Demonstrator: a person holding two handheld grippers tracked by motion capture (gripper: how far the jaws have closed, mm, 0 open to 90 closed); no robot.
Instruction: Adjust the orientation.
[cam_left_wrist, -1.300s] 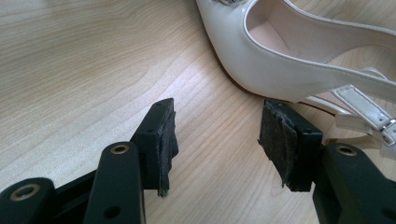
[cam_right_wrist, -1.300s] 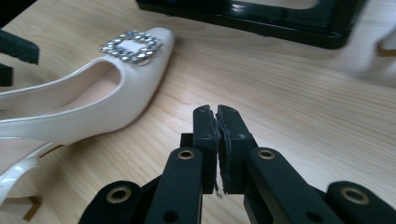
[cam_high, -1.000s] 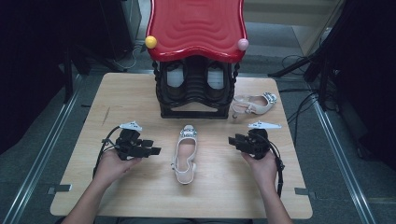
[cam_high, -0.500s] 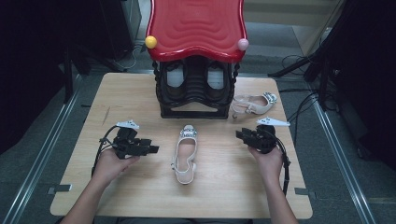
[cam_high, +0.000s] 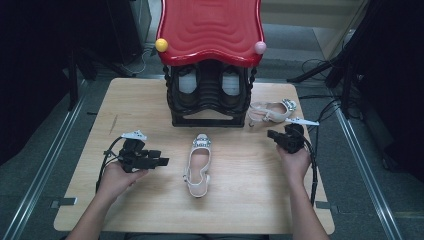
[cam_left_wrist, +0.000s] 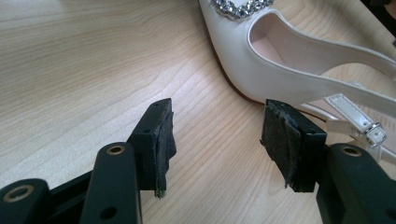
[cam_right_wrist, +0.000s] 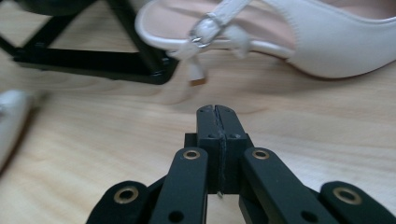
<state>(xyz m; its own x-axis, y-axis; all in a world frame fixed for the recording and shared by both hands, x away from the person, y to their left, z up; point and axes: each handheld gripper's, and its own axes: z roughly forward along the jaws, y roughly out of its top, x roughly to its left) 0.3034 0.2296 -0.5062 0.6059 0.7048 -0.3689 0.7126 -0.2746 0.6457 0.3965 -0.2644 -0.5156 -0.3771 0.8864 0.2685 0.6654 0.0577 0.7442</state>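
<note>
White slingback shoe (cam_high: 198, 165), jewelled toe

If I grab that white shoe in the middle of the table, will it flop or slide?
The white shoe looks light, so it probably slides on the smooth wooden table. Its thin buckled strap likely flops, while the toe seems firmer. The jewelled trim may snag.

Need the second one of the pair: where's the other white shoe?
In the high view, the second white shoe lies at the table's right, beside the black rack, just beyond the right gripper.

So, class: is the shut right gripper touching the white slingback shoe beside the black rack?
Apart. The right gripper view shows bare wood between the right gripper and shoe.
</note>
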